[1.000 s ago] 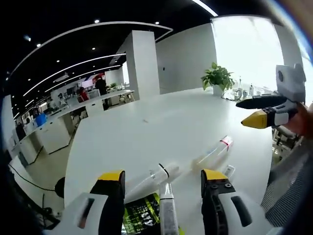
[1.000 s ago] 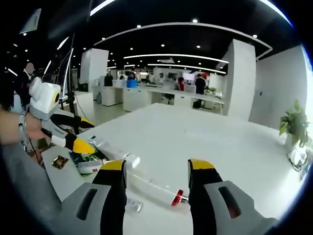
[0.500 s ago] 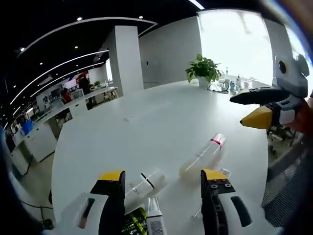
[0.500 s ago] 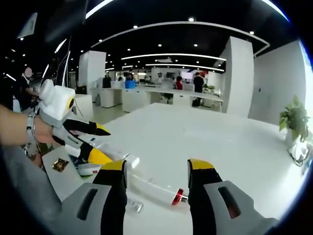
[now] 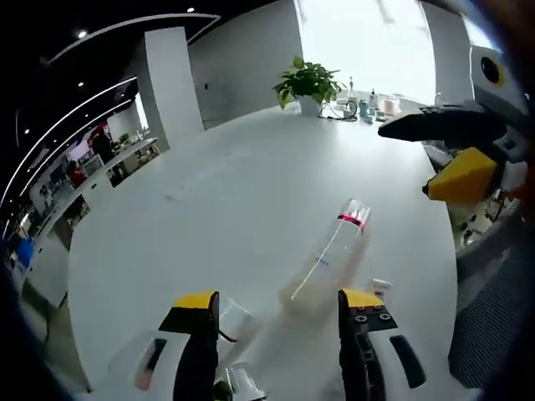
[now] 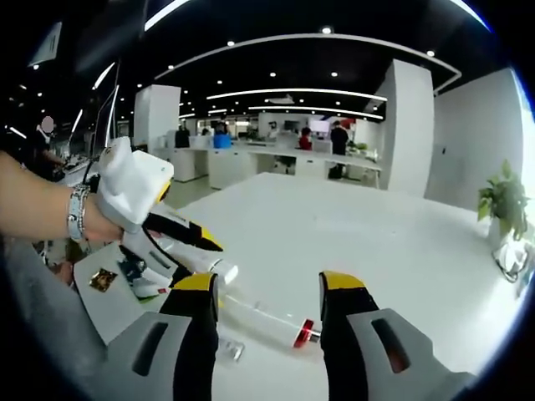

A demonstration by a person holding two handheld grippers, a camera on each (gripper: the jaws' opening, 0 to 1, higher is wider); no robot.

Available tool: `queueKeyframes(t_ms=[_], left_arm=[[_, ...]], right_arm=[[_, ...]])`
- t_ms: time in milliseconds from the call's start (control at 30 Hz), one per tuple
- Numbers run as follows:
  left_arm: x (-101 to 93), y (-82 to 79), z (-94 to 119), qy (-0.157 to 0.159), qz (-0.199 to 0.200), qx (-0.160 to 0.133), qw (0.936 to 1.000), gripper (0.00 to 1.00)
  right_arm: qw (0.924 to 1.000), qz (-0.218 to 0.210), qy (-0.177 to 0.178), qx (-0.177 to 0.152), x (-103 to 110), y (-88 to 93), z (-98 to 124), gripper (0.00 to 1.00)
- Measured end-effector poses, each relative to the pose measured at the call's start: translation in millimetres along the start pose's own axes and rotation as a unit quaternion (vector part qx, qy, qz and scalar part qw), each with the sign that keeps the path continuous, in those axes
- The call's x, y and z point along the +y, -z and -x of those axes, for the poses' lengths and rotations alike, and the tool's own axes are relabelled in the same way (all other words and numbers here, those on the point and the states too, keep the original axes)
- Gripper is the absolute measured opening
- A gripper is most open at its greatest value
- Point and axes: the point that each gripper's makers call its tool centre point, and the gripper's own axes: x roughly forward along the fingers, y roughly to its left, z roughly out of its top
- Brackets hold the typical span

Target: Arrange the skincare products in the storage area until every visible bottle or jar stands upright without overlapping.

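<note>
Left gripper view is showing the left gripper (image 5: 276, 313), jaws apart and empty, hovering low in frame over the tabletop (image 5: 209, 200) near what is probably a clear red-banded tube (image 5: 330, 249) lying flat at centre, so the pick-up seems to be starting and next calls for closing on it and standing it upright, while the right gripper (image 6: 267, 296), low in the right gripper view, is likewise gaping empty.

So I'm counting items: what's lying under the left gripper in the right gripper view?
Under the left gripper lie a clear capped bottle and part of a dark green packet on the white table; whatever else sits beneath is covered.

White table (image 5: 209, 200), clear tube (image 5: 328, 251) (red band) lying flat, potted plant (image 5: 308, 83) at far edge
</note>
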Motion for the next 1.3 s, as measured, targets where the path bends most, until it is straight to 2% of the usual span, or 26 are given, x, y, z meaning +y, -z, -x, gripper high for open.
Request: queueKeyframes(t_ms=[133, 267, 367, 533, 667, 867, 933, 967, 1000, 1300], left_arm=[[-9.7, 0.5, -11.2, 0.029, -0.03, 0.028, 0.9987, 0.6], [-21.4, -1.8, -23.0, 0.061, -0.075, 0.051, 0.9941, 0.58], [-25.8, -2.5, -31.3, 0.074, -0.084, 0.065, 0.9917, 0.58], [-30.4, 9.9, -40.4, 0.092, -0.11, 0.102, 0.9845, 0.51], [-31.1, 17.7, -44.2, 0.095, -0.115, 0.117, 0.9819, 0.47], [-28.6, 21.7, -46.2, 0.085, -0.154, 0.128, 0.9761, 0.43], [-23.5, 23.5, -46.3, 0.073, -0.172, 0.134, 0.973, 0.34], [-27.4, 24.9, -45.5, 0.087, -0.184, 0.138, 0.9692, 0.33], [-26.9, 26.6, -44.3, 0.079, -0.191, 0.14, 0.9683, 0.32], [-29.0, 33.0, -33.0, 0.082, -0.206, 0.135, 0.9658, 0.3]], right_arm=[[1.0, 0.002, 0.001, 0.004, -0.1, 1.7, -0.4, 0.45], [1.0, 0.003, 0.003, 0.007, -0.9, 3.0, -0.6, 0.45], [0.9999, 0.002, 0.005, 0.011, -2.3, 4.6, -0.7, 0.45], [0.9998, 0.001, 0.008, 0.017, -4.2, 7.5, -1.2, 0.44], [0.9997, -0.005, 0.009, 0.02, -5.0, 9.1, -1.9, 0.44], [0.9996, -0.003, 0.006, 0.027, -2.7, 11.7, -2.9, 0.43], [0.9996, 0.0, 0.005, 0.027, -2.0, 11.7, -2.8, 0.43], [0.9996, 0.0, 0.005, 0.027, -1.8, 11.7, -2.7, 0.43], [0.9996, 0.001, 0.005, 0.027, -1.7, 11.8, -2.7, 0.43], [0.9995, 0.001, 0.002, 0.031, -0.2, 12.6, -2.1, 0.43]])
